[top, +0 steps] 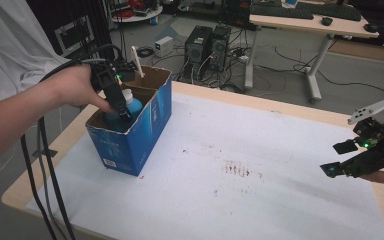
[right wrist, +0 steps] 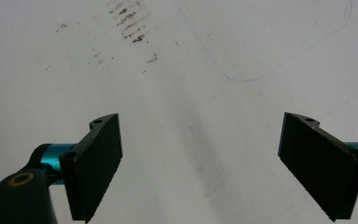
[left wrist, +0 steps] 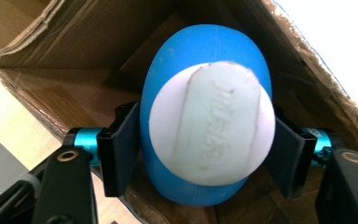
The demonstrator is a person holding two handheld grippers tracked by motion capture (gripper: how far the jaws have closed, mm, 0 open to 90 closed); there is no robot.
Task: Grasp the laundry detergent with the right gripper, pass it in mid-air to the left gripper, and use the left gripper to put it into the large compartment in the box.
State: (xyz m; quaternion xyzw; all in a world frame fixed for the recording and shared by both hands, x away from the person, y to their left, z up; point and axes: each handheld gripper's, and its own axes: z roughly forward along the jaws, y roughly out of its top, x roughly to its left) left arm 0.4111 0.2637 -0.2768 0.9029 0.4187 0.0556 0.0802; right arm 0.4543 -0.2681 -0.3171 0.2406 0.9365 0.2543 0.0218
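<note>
A blue bottle (left wrist: 205, 46) with a white cap (left wrist: 212, 123) stands upright inside an open blue cardboard box (top: 130, 142) at the table's left. My left gripper (left wrist: 205, 149) reaches down into the box, its jaws straddling the bottle (top: 132, 106). The pads (left wrist: 123, 149) sit right beside the bottle's sides, and its outline is not squeezed in. In the high view that left gripper (top: 125, 114) comes from a hand over the box's left rim. My right gripper (top: 337, 158) hovers over the table's right side, open and with nothing in it (right wrist: 200, 163).
A white mat (top: 240, 190) with reddish-brown stains (top: 237, 169) covers the wooden table. Cables hang off the left edge (top: 45, 180). Behind the table are computer towers (top: 207, 45) and a desk (top: 310, 25) on the floor.
</note>
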